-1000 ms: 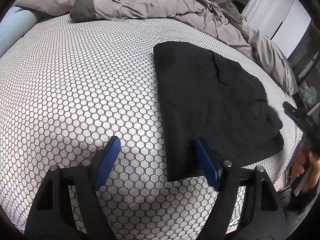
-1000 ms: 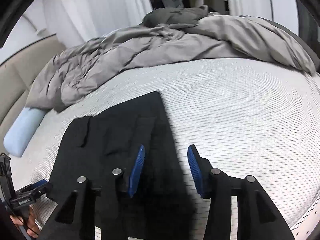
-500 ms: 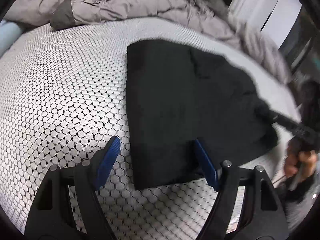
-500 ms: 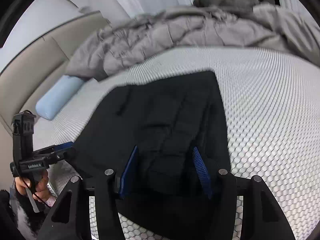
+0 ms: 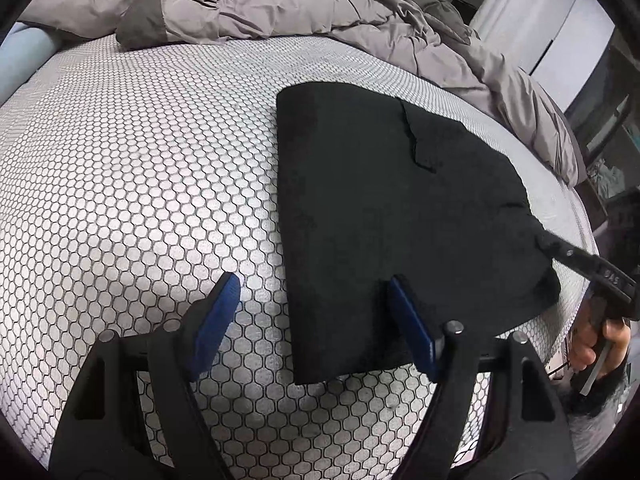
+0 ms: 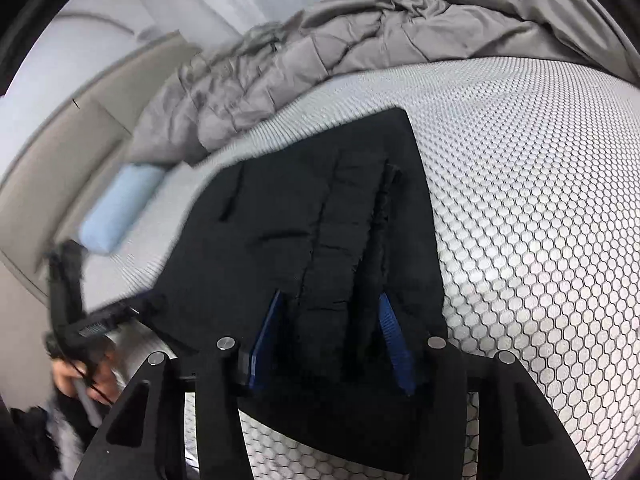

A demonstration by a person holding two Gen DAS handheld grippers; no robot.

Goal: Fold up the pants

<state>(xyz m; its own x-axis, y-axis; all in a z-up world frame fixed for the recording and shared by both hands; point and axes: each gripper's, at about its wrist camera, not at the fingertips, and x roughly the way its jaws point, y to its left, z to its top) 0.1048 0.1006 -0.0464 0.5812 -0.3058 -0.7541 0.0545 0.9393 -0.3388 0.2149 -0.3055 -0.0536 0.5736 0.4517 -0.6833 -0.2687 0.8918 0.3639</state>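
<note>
Black pants [image 5: 384,216] lie folded flat on the honeycomb-patterned mattress [image 5: 140,184]; they also show in the right wrist view [image 6: 320,232]. My left gripper [image 5: 312,292] is open, low over the pants' near left corner, one blue pad over bare mattress, the other over the cloth. My right gripper [image 6: 328,312] is open, its blue pads straddling a raised ridge of the pants near their edge. The right gripper also shows in the left wrist view [image 5: 580,264] at the pants' right edge.
A rumpled grey duvet [image 5: 280,4] is heaped along the far side of the bed. A light blue bolster [image 6: 120,208] lies by the beige headboard [image 6: 80,128]. The mattress edge [image 5: 576,216] runs close to the pants on the right.
My right gripper has moved in over the pants and lower, its pads now astride the cloth. My left gripper shifted slightly, staying open at the near corner.
</note>
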